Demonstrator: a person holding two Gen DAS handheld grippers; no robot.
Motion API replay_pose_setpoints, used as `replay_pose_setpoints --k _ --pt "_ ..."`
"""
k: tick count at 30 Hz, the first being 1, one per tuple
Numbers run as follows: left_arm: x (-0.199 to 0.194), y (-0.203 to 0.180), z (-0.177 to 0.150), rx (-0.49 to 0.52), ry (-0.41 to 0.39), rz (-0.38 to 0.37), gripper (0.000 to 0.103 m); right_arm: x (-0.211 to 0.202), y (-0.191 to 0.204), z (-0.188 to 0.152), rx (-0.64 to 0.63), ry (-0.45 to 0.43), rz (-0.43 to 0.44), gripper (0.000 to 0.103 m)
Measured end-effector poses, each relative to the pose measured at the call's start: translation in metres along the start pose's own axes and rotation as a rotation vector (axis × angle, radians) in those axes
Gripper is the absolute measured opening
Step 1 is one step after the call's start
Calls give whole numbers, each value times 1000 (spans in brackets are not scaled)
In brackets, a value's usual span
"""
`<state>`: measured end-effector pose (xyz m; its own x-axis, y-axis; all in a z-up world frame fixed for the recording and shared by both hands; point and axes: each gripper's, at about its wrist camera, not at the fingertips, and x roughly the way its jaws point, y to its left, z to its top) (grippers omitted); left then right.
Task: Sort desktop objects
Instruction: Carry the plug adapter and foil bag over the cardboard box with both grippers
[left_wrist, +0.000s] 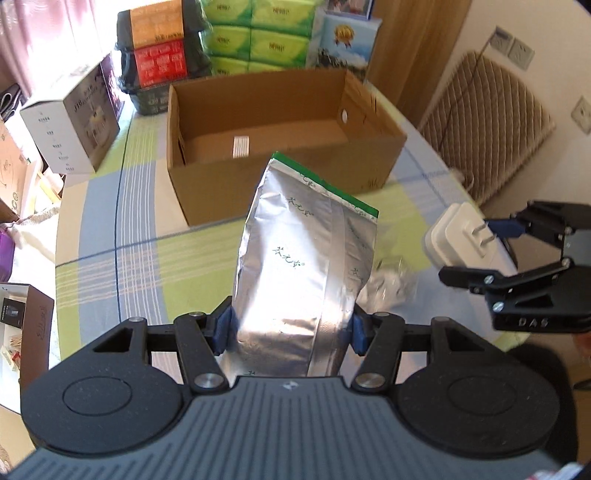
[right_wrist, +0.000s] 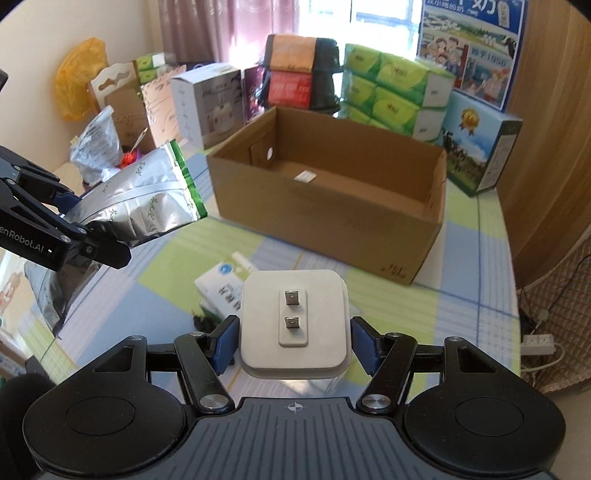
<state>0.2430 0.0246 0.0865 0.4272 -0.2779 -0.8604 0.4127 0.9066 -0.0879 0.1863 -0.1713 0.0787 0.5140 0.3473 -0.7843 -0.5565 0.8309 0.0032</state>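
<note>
Ahead of both grippers the cardboard box (right_wrist: 332, 192) stands open-topped and empty but for a small label, its near wall the only barrier. Packages crowd behind it: green tissue packs (right_wrist: 395, 96) and a white carton (left_wrist: 70, 125) to its left. Below the right gripper (right_wrist: 293, 343) a small white-green packet (right_wrist: 221, 284) lies on the checked tablecloth (left_wrist: 147, 251).
</note>
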Motion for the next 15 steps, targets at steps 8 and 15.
replay_pose_setpoints --k 8,15 --pt "7 -6 39 -59 -30 -4 54 4 -22 29 33 -15 -21 62" --pt "25 -4 74 -68 -29 17 54 24 -45 53 48 -7 -42 62"
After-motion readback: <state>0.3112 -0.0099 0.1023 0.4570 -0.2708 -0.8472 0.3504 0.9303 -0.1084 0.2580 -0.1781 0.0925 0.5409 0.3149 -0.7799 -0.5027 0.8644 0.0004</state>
